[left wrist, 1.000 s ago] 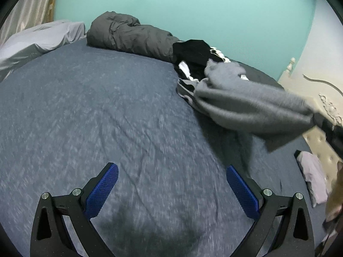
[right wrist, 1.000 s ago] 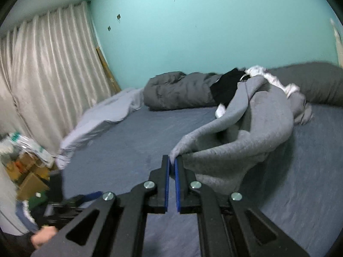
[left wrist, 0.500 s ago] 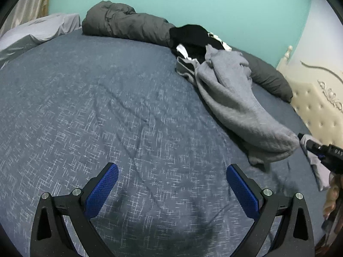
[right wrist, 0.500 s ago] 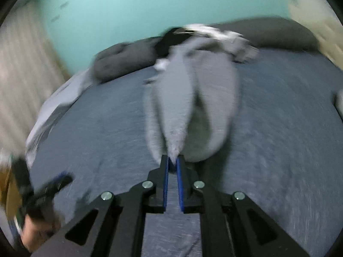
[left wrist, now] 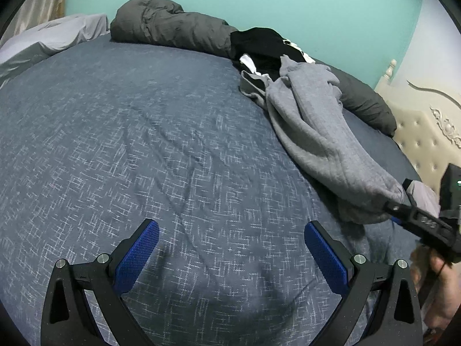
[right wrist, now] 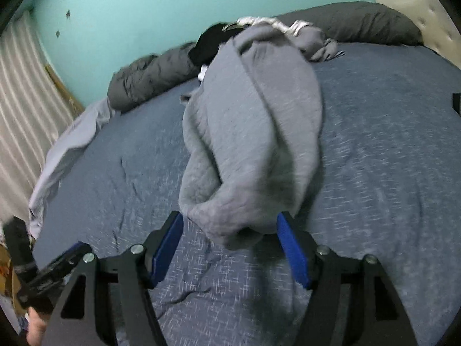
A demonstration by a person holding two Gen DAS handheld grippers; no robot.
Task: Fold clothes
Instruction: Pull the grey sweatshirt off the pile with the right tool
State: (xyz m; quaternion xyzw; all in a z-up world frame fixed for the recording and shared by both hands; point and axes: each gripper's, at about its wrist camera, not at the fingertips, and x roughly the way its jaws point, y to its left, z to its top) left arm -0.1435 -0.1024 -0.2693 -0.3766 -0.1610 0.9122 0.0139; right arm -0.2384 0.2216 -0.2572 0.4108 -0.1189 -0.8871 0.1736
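While the right gripper (right wrist: 230, 245) jaws open, the grey garment's (right wrist: 247, 150) end lies between them.

I am looking over a bed (left wrist: 138, 150) covered in a dark blue sheet flecked with white. A grey sweatshirt (right wrist: 253, 132) is lying stretched from the far edge toward the near one. At the far edge, a dark grey rolled duvet (left wrist: 170, 28), black clothes (left wrist: 259, 46) and a dark pillow (left wrist: 366, 103) are resting; a pale grey sheet (left wrist: 54, 37) is bunching at the far left corner.
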